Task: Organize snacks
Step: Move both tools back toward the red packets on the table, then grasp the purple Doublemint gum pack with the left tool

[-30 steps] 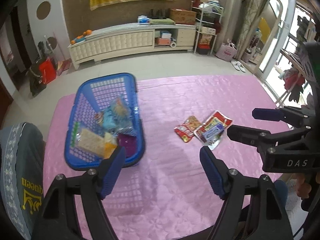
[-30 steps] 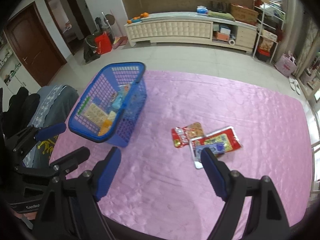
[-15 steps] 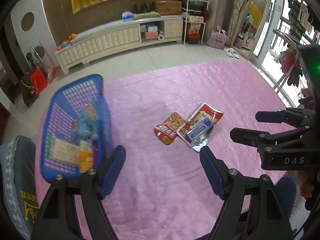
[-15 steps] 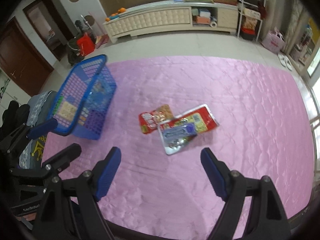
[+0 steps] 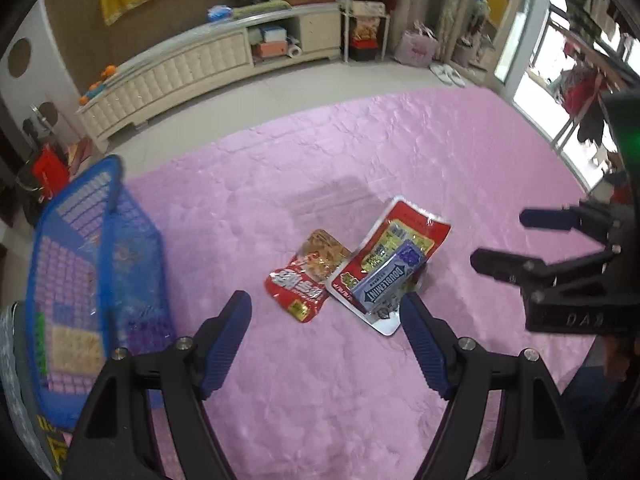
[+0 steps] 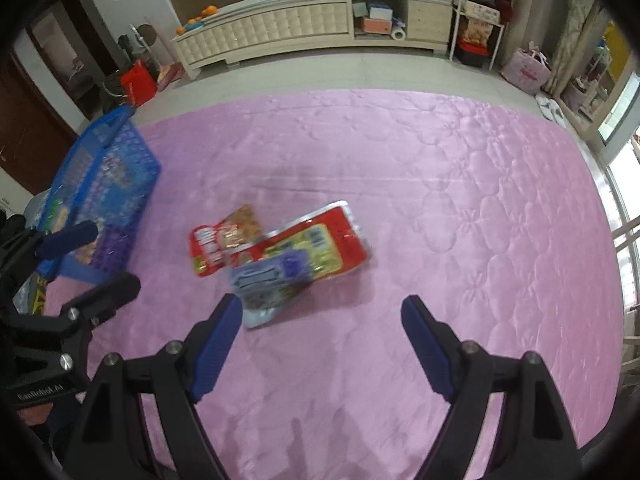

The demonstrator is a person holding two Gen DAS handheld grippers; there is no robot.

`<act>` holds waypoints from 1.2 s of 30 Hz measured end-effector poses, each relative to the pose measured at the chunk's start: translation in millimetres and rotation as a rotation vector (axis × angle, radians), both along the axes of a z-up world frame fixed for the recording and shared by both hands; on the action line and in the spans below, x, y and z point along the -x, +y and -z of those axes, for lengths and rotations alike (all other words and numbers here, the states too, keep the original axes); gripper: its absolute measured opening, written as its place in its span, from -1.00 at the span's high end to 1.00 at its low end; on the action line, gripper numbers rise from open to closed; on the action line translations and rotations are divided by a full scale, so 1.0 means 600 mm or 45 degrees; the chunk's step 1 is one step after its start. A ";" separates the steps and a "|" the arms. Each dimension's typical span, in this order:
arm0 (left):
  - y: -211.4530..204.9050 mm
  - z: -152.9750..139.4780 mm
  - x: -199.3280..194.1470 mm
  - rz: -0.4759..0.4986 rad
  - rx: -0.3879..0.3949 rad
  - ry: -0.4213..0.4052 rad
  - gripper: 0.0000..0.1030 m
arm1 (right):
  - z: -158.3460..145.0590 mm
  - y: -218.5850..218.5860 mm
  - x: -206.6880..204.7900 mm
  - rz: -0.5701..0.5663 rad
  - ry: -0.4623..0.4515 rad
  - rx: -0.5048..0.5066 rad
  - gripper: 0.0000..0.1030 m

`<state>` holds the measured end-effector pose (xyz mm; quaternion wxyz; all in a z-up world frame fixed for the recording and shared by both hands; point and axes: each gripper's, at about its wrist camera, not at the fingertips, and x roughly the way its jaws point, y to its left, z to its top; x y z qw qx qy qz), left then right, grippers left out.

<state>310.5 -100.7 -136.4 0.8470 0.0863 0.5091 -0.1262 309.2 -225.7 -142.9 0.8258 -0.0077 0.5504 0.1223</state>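
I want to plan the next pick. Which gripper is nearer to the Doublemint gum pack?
Probably left, narrowly. The left gripper is just short of the Doublemint gum pack, which lies by its right finger. The right gripper has it by its left finger.

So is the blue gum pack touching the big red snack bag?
Touching. In the left wrist view the blue gum pack lies on top of the big red snack bag.

Both wrist cams are looking down-forward over the pink quilt (image 5: pixel 360 380), fairly near it. Left view is sitting left of the snack packets (image 5: pixel 360 276), catching the blue basket (image 5: pixel 76 280) close. Right view is seeing the same packets (image 6: pixel 280 256) and basket (image 6: pixel 108 184) farther off.
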 end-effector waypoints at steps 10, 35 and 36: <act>-0.068 0.085 -0.042 0.227 -0.130 0.045 -0.45 | 0.064 -0.039 -0.032 0.072 0.019 0.051 -0.65; -0.123 0.167 -0.072 0.397 -0.117 0.231 0.45 | 0.075 -0.074 -0.039 0.125 0.057 -0.027 -0.65; -0.124 0.170 -0.069 0.391 -0.114 0.229 0.45 | 0.076 -0.072 -0.040 0.124 0.061 -0.029 -0.65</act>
